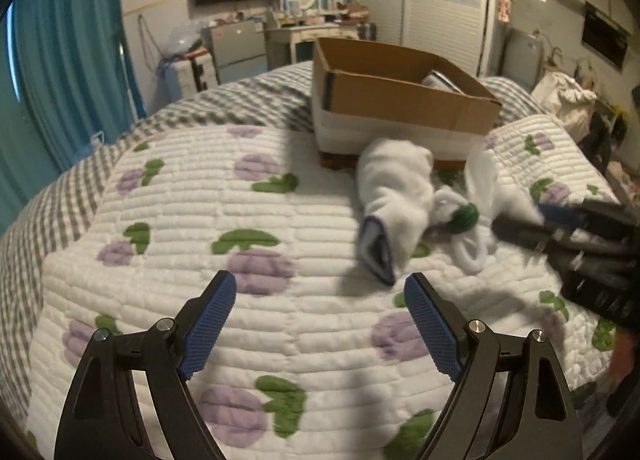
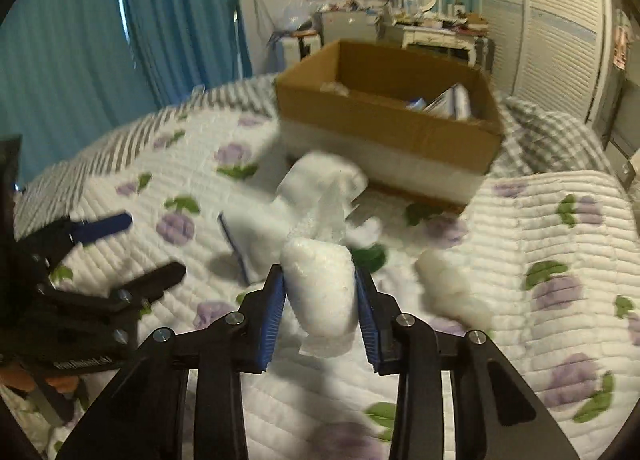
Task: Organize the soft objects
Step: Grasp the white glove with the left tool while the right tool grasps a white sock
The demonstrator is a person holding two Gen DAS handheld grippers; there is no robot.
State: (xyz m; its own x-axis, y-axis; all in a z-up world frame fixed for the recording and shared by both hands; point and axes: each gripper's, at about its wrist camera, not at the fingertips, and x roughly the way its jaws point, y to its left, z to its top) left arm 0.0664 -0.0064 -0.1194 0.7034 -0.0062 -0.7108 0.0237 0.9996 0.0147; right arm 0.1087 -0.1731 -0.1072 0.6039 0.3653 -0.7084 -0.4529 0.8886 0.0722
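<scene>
My right gripper (image 2: 320, 274) is shut on a white plastic-wrapped soft roll (image 2: 318, 296), with a blue pad pressing each side, just above the quilt. From the left wrist view the right gripper (image 1: 520, 216) comes in from the right with that roll (image 1: 512, 196) blurred at its tips. A white folded cloth with a blue edge (image 1: 394, 192) (image 2: 256, 232) lies on the quilt in front of the cardboard box (image 1: 400, 100) (image 2: 384, 120). My left gripper (image 1: 320, 284) (image 2: 132, 250) hangs open and empty over the quilt, short of the cloth.
A small white piece with a green patch (image 1: 464, 216) (image 2: 372, 256) lies between the cloth and the roll. Another white soft lump (image 2: 448, 288) sits to the right. The box holds some packets. The flowered quilt (image 1: 200, 220) covers the bed; curtains and furniture stand behind.
</scene>
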